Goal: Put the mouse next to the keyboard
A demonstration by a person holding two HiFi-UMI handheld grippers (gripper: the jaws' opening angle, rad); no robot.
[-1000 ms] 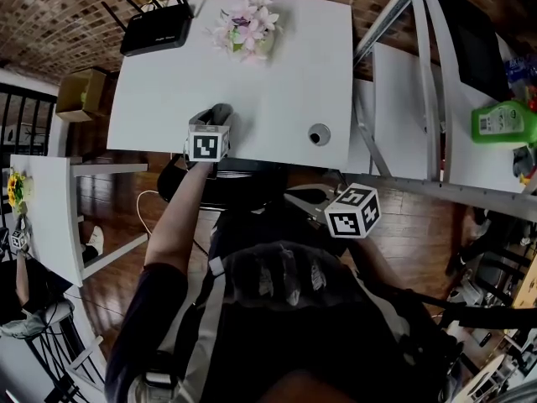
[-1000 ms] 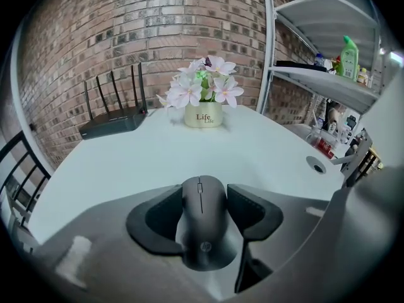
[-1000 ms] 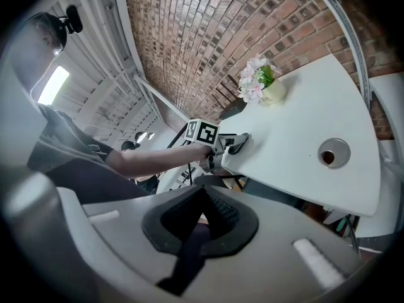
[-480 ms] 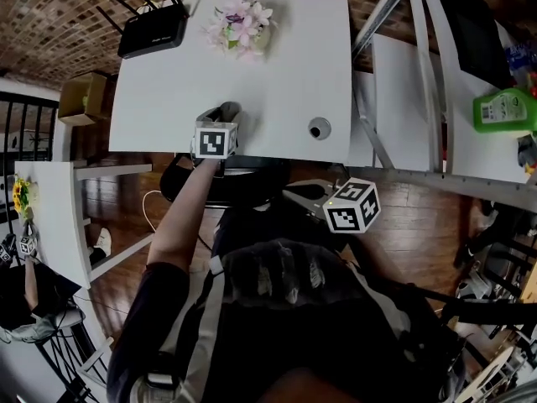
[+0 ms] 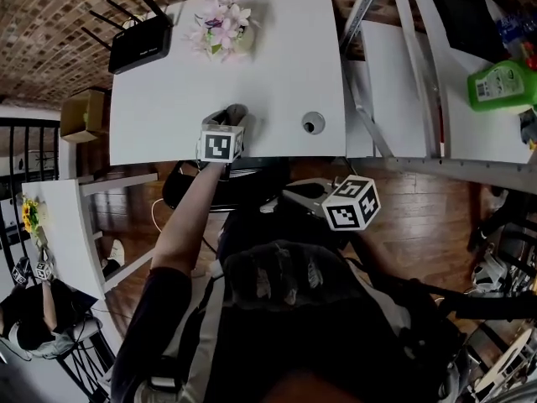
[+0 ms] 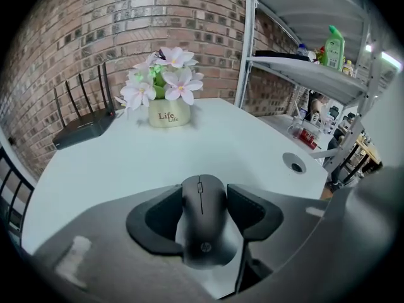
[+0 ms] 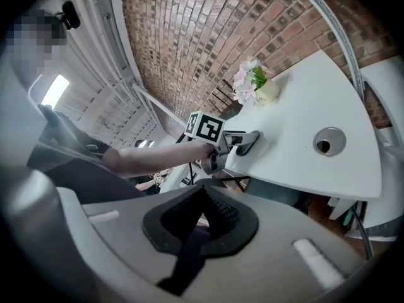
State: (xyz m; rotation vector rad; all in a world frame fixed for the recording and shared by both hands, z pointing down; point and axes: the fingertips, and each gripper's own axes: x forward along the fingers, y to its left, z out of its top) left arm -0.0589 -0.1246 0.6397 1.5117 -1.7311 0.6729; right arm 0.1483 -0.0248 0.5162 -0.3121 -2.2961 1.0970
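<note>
A black mouse [image 6: 202, 232] sits lengthwise between the jaws of my left gripper [image 6: 203, 201], which is shut on its sides. In the head view the left gripper [image 5: 231, 117] is over the white table [image 5: 277, 65] near its front edge, pointing steeply down. I cannot tell whether the mouse touches the table. My right gripper [image 5: 295, 196] is held off the table, in front of the person's body. Its jaws [image 7: 203, 193] meet at the tips with nothing between them. From there the left gripper [image 7: 245, 141] shows at the table's edge. No keyboard is in view.
A pot of pink flowers [image 5: 220, 28] and a black router [image 5: 138, 44] stand at the table's far side. A round cable hole [image 5: 312, 123] lies right of the left gripper. A metal shelf with a green bottle [image 5: 501, 82] stands to the right.
The left gripper with the mouse has shifted a little to the right along the table's front edge, toward the cable hole. The right gripper has kept its place.
</note>
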